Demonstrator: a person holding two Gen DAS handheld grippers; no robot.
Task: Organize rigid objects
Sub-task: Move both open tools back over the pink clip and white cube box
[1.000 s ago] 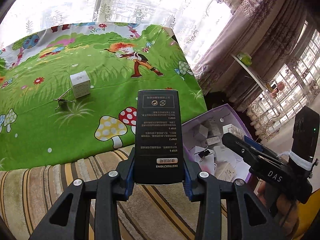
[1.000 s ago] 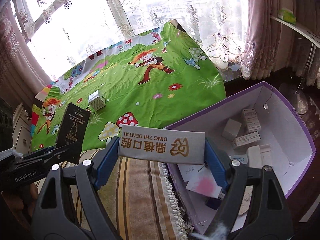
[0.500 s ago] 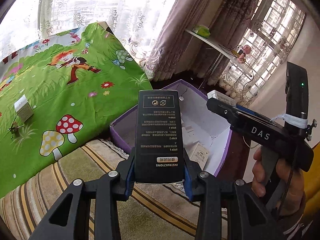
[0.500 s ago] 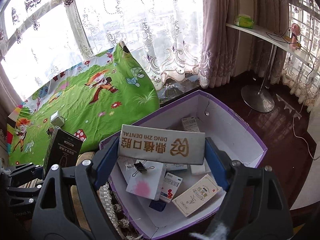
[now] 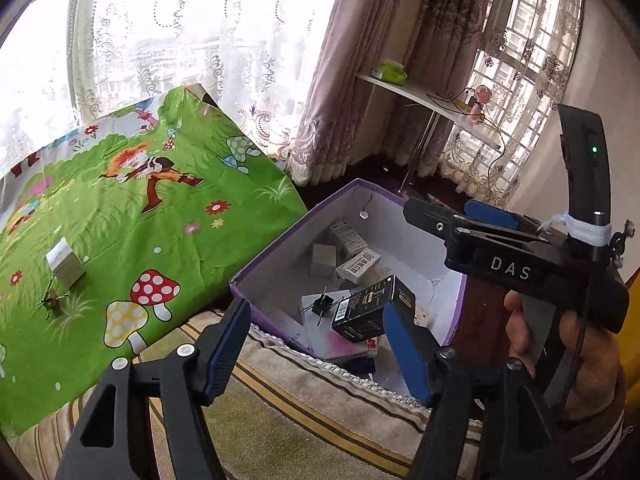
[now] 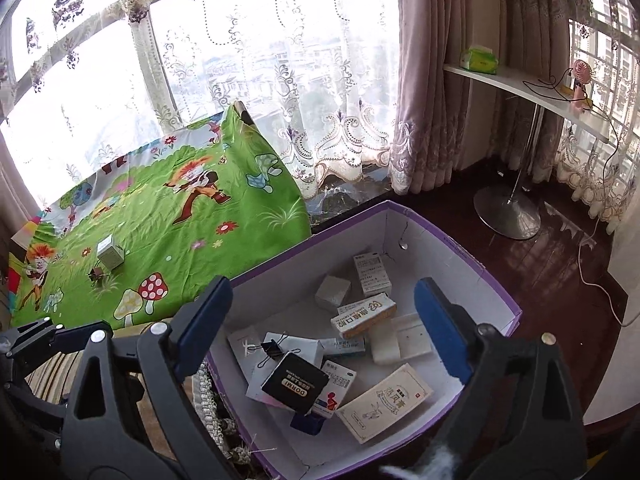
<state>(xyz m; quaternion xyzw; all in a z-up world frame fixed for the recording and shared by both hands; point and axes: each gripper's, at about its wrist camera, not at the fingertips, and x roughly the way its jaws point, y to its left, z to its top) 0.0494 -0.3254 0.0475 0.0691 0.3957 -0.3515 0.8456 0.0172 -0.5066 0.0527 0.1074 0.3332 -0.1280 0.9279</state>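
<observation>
A purple box (image 6: pixel 460 240) with a white inside holds several small cartons. The black carton (image 6: pixel 295 383) lies tilted on top of them near the front; it also shows in the left wrist view (image 5: pixel 370 310). The white dental carton (image 6: pixel 367 315) lies in the middle, and shows in the left wrist view (image 5: pixel 358 266). My left gripper (image 5: pixel 316 338) is open and empty above the box's near corner. My right gripper (image 6: pixel 320 320) is open and empty over the box. A small white carton (image 6: pixel 110 254) and a binder clip (image 6: pixel 97 276) sit on the green cartoon sheet (image 6: pixel 180 240).
A striped rug (image 5: pixel 280 420) lies under the box's near edge. Lace curtains (image 6: pixel 280 80) and a window stand behind. A white shelf on a metal stand (image 6: pixel 516 216) is at the right, over dark wood floor (image 6: pixel 560 264) with a white cable.
Both grippers opened over the box. The black carton left the left gripper and the dental carton left the right gripper; both now lie in the box.
</observation>
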